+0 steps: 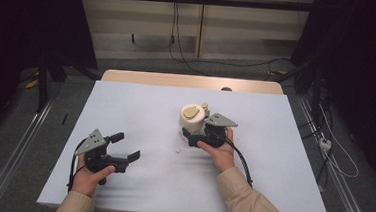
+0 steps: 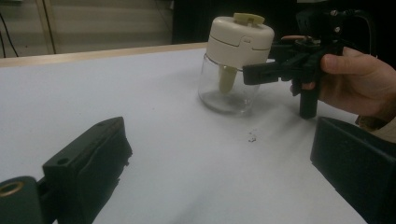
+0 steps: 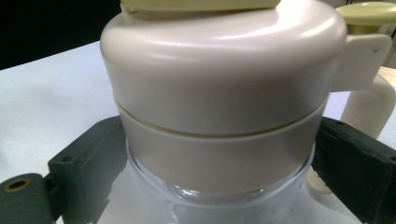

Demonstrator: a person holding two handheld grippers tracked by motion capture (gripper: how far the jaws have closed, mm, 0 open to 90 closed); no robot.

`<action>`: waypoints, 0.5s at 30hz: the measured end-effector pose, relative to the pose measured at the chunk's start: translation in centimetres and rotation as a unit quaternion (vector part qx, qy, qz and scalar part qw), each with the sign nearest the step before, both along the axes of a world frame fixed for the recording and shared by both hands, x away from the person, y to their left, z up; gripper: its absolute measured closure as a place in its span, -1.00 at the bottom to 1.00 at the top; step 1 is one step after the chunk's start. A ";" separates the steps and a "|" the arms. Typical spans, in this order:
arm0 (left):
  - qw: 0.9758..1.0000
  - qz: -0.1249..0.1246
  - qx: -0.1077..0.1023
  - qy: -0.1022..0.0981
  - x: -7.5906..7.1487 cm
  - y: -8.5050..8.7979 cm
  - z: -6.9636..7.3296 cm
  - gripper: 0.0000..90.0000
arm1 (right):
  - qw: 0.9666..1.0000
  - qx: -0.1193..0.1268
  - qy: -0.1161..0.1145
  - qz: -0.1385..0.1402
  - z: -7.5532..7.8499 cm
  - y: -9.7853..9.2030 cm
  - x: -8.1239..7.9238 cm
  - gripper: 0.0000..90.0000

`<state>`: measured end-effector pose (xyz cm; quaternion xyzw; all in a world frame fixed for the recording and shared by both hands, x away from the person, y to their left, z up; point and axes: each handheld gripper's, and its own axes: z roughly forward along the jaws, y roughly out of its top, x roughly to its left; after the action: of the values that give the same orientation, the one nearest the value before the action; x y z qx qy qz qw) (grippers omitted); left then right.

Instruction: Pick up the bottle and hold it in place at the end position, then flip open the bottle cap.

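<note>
A jar (image 1: 193,117) with a clear glass body and a tall cream lid stands upright right of the table's middle. My right gripper (image 1: 195,130) reaches it from the near side. In the right gripper view its two black jaws press the jar (image 3: 219,93) on both sides, just under the lid's lower band. The left gripper view shows the jar (image 2: 236,60) with the right gripper (image 2: 261,71) clamped at its side. My left gripper (image 1: 127,147) rests near the front left, open, nothing between its jaws.
A white sheet (image 1: 150,108) covers the table, with a strip of wooden edge (image 1: 178,80) at the far side. A small dark speck (image 2: 252,138) lies just in front of the jar. Cables run over the floor behind the table.
</note>
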<state>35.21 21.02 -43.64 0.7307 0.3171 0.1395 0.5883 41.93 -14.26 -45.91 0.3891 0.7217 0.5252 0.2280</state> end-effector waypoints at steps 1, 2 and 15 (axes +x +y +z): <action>1.000 0.001 0.000 0.001 0.1 -0.2 0.1 -0.92 | 1.000 0.000 -0.002 0.001 0.0 0.0 0.0 -0.87; 1.000 -0.001 -0.001 0.002 0.2 -0.5 0.2 -0.92 | 1.000 0.000 -0.002 0.001 0.0 0.0 0.0 -0.87; 0.999 -0.005 0.011 0.034 1.3 -2.8 1.1 -0.81 | 1.000 -0.008 -0.008 0.003 -0.1 0.1 0.0 -0.87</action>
<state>36.47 18.26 -42.54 0.7427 0.3318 0.1156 0.5700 41.95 -14.19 -46.05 0.3806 0.7251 0.5232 0.2356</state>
